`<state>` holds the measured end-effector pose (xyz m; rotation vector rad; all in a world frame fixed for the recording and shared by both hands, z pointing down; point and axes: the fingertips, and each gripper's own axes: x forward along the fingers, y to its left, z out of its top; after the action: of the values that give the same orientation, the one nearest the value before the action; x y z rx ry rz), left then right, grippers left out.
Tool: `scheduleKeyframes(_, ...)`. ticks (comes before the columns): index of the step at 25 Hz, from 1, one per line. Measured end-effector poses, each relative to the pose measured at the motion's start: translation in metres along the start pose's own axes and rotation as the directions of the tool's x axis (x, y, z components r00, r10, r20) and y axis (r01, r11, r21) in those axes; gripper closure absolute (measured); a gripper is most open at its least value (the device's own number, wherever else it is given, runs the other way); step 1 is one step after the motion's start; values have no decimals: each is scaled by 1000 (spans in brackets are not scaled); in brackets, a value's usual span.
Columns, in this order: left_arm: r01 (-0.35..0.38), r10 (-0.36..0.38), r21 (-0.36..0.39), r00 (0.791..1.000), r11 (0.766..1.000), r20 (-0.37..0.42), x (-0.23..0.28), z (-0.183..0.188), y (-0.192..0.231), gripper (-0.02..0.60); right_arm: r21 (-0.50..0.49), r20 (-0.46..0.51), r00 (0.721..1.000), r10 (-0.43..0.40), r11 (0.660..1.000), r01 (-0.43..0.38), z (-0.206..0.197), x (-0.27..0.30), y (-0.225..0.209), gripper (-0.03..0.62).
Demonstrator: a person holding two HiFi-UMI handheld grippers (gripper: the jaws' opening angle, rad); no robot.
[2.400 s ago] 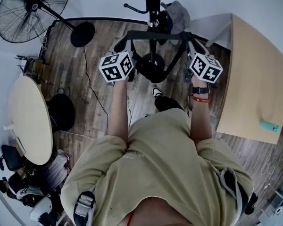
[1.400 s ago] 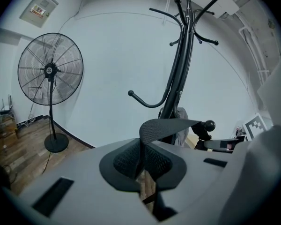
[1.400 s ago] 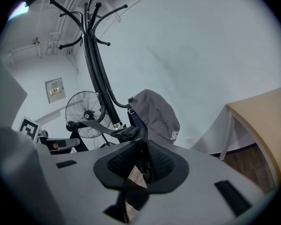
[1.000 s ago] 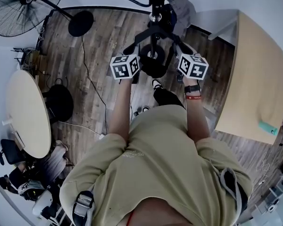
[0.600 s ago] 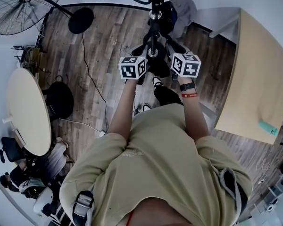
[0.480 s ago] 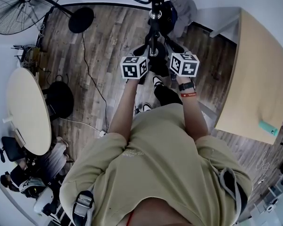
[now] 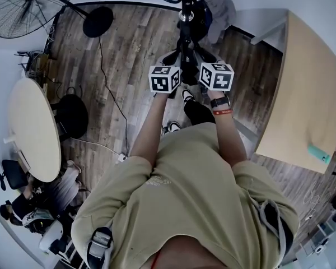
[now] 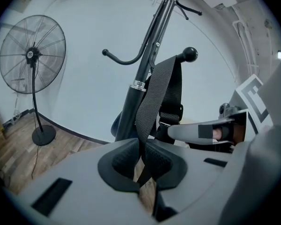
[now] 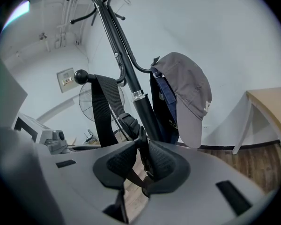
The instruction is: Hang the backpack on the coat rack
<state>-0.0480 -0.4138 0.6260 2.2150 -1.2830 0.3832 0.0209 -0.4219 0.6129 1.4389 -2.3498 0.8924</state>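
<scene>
A black coat rack pole (image 7: 183, 15) (image 8: 136, 102) (image 9: 140, 102) stands just ahead of me. The backpack's black webbing strap (image 8: 159, 93) (image 9: 105, 107) is draped over a ball-tipped hook (image 8: 189, 54) (image 9: 80, 76). My left gripper (image 7: 176, 60) (image 8: 141, 158) is shut on one end of the strap. On the strap near its buckle, my right gripper (image 7: 199, 58) (image 9: 143, 161) is also shut; its jaws have just eased open slightly, with webbing still pressed between the pads. Both sit close together at the pole. The backpack body (image 7: 187, 72) is mostly hidden beneath them.
A grey cap (image 9: 187, 93) (image 7: 221, 7) and a dark blue bag (image 9: 165, 97) hang on the rack's far side. A standing fan (image 7: 28, 4) (image 8: 33, 55) is at left, with a round table (image 7: 31, 128) at left and a wooden table (image 7: 308, 94) at right.
Both grippers have drawn inward from a wide spread until their cubes nearly meet at the pole, bringing the strap in against the rack and sinking a little.
</scene>
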Motion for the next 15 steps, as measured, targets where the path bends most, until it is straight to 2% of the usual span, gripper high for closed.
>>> scheduleKeyframes(2, -12, 11, 27, 1000, 1000, 4, -1, 1, 0, 555, 2, 0, 1000, 3, 1000, -3, 0, 0, 1, 499)
scheduleKeyframes(8, -1, 0, 23, 1000, 1000, 5, -4, 1, -3, 554, 10, -8, 1000, 26, 1000, -26, -2, 0, 1, 464)
scheduleKeyframes(15, -13, 12, 27, 1000, 1000, 9, -23, -4, -5, 552, 40, 8, 1000, 2, 999, -3, -3, -19, -4, 476)
